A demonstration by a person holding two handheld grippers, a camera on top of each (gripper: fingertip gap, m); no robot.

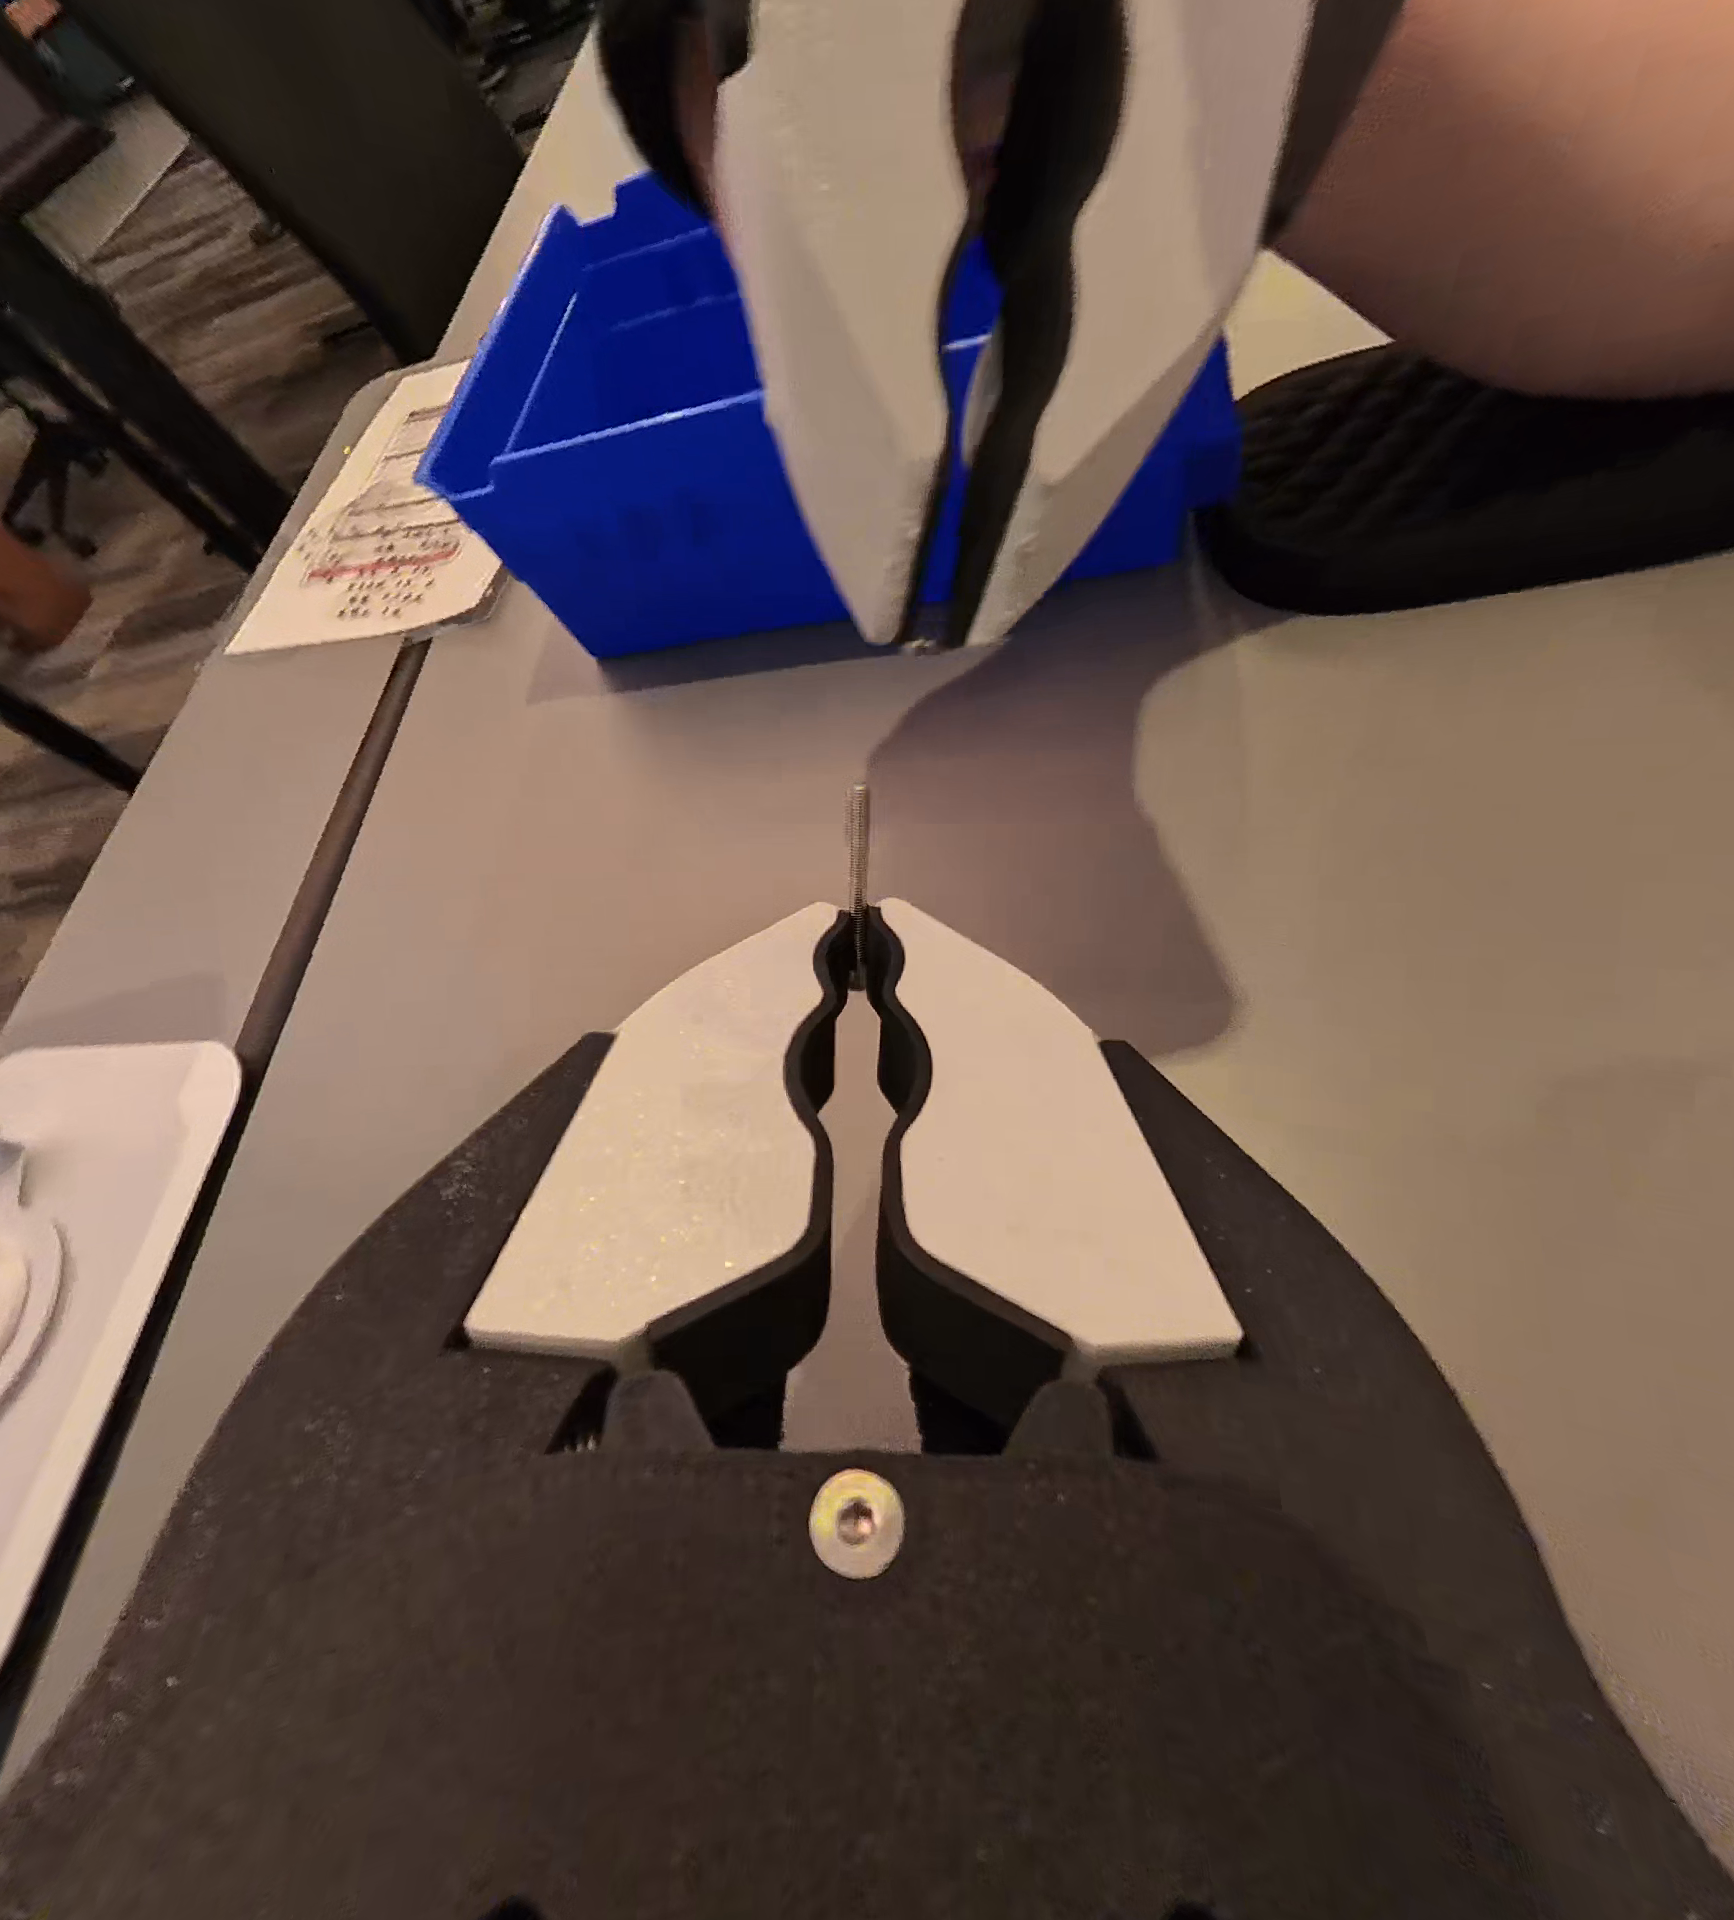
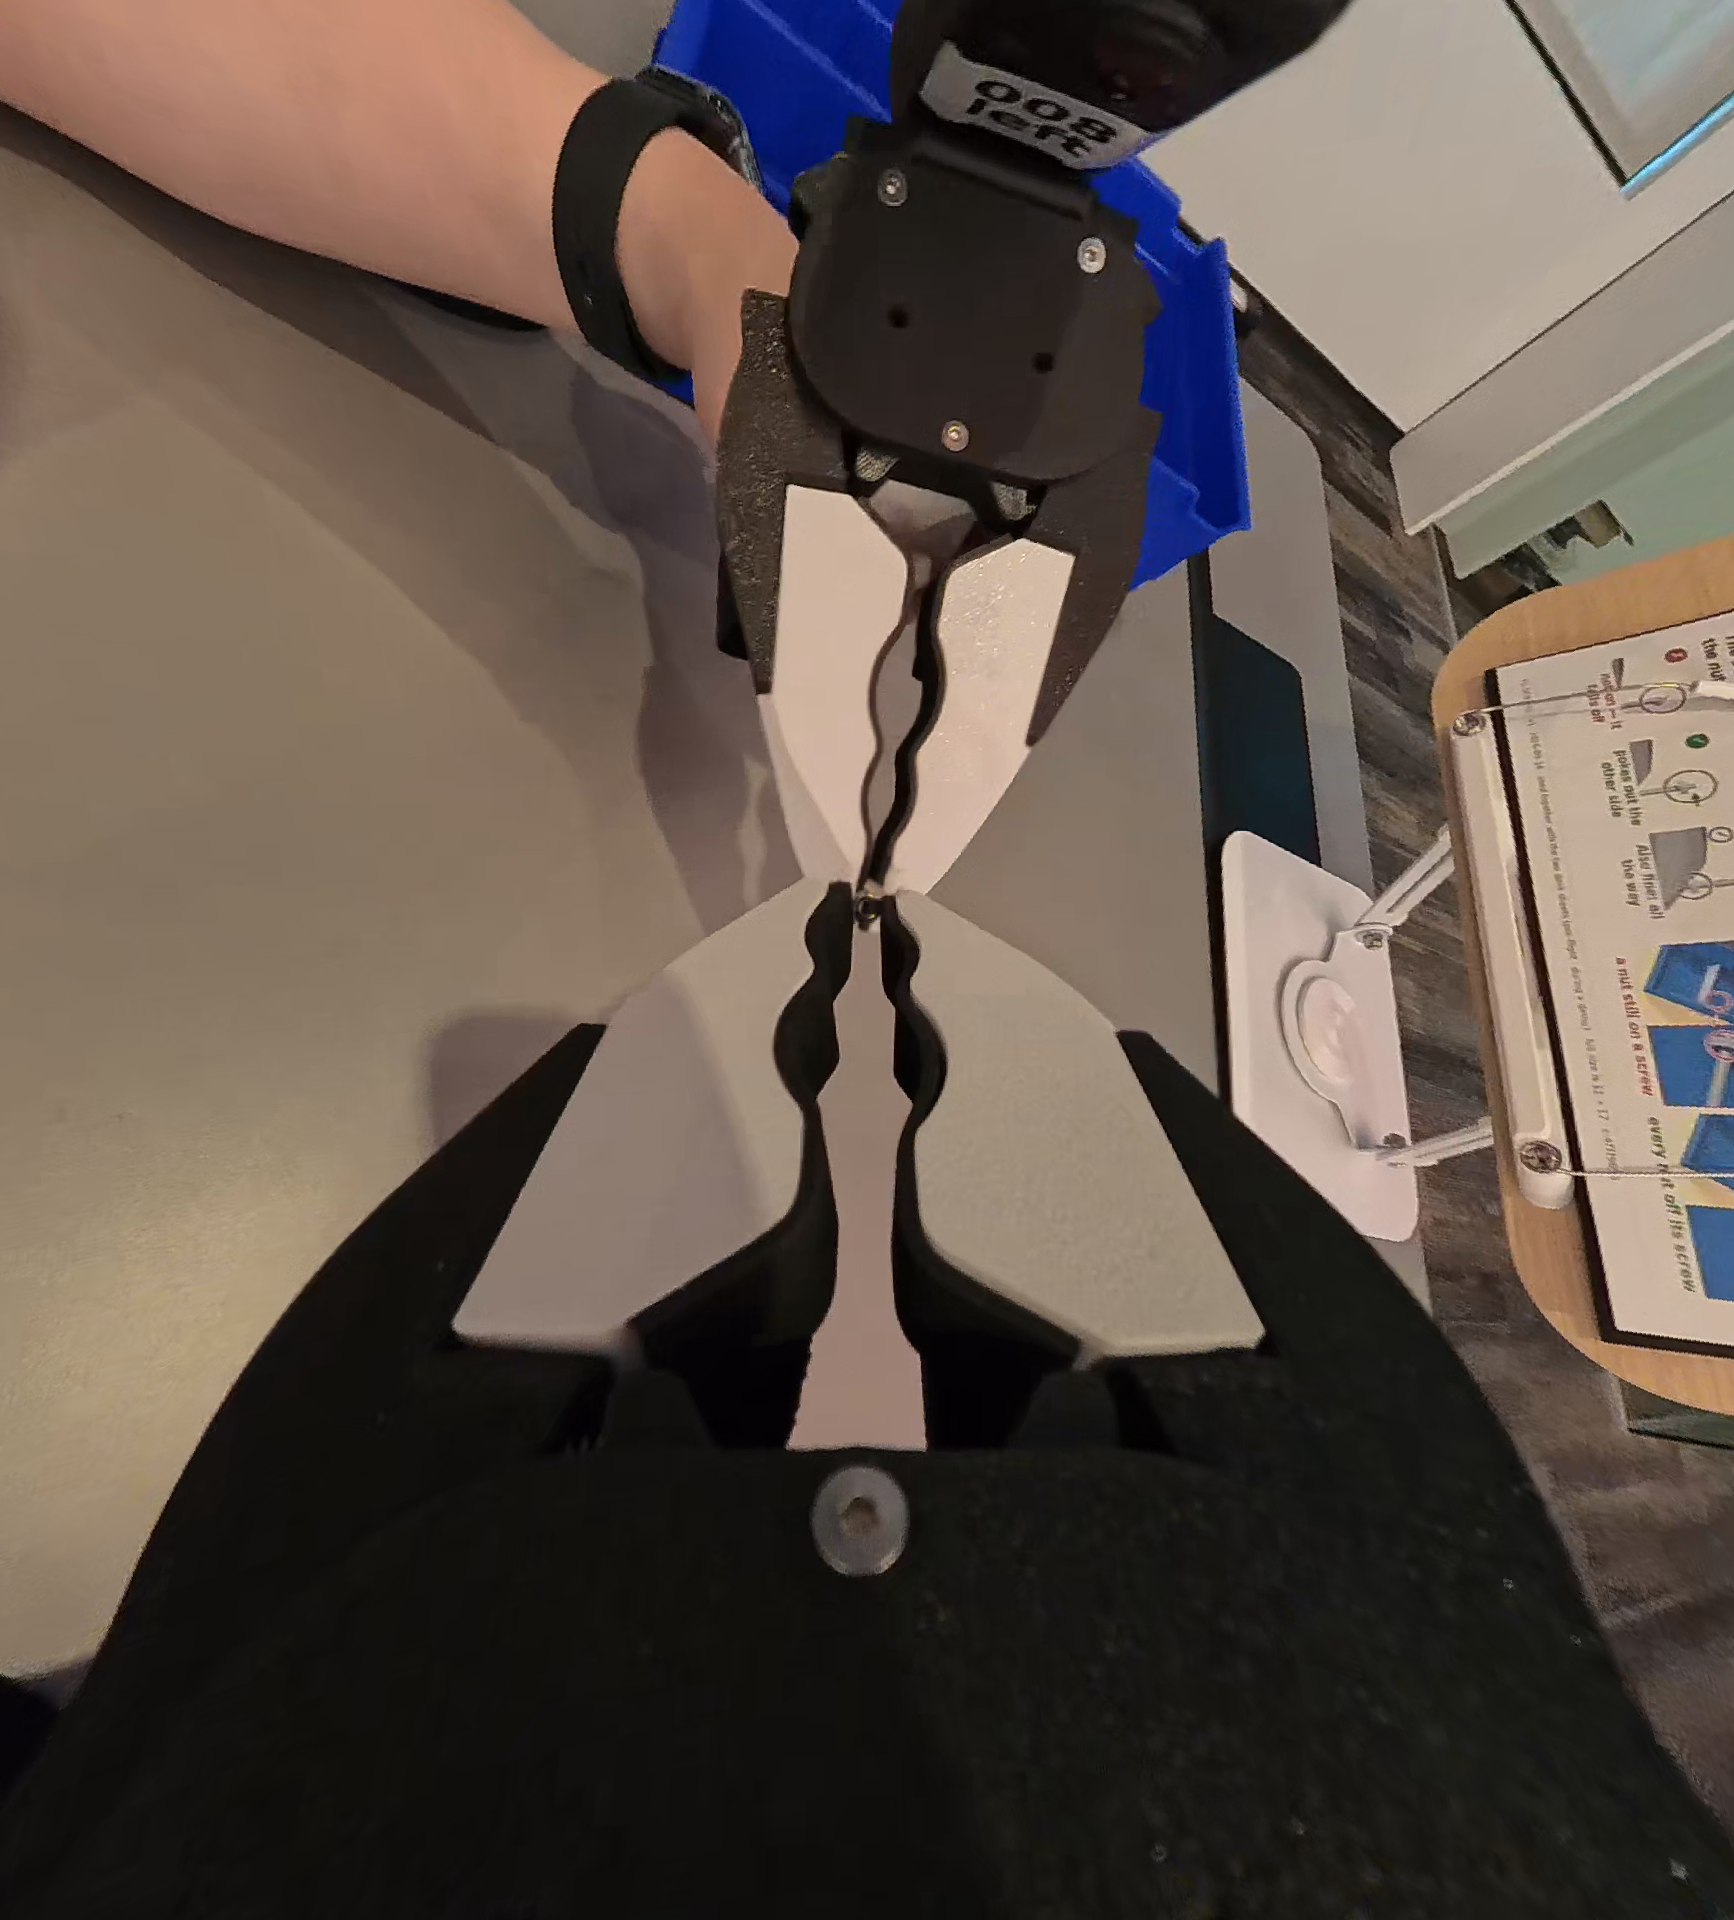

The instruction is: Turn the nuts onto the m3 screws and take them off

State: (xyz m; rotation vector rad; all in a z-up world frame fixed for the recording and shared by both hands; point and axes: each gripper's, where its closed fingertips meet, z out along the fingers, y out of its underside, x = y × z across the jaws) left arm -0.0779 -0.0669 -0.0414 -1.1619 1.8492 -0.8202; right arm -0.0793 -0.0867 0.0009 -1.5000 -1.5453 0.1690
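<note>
My left gripper (image 1: 858, 912) is shut on the head end of a thin M3 screw (image 1: 858, 842), whose threaded shaft points straight forward over the grey table (image 1: 1362, 935). My right gripper (image 1: 930, 636) comes in from the far side, its tips a short gap beyond the screw's tip. It is shut on a small nut (image 1: 920, 645). In the right wrist view the right gripper (image 2: 868, 906) pinches the nut (image 2: 871, 914) at its tips. The left gripper (image 2: 868, 878) faces it tip to tip, and the screw is hidden there.
A blue bin (image 1: 655, 520) stands on the table behind the right gripper; it also shows in the right wrist view (image 2: 1195, 416). A printed sheet (image 1: 395, 540) lies left of it. A white stand base (image 2: 1310, 1029) and an instruction board (image 2: 1673, 987) sit near the table edge. A forearm (image 2: 323, 187) reaches across. Tip to tip, the grippers are about 5 cm apart.
</note>
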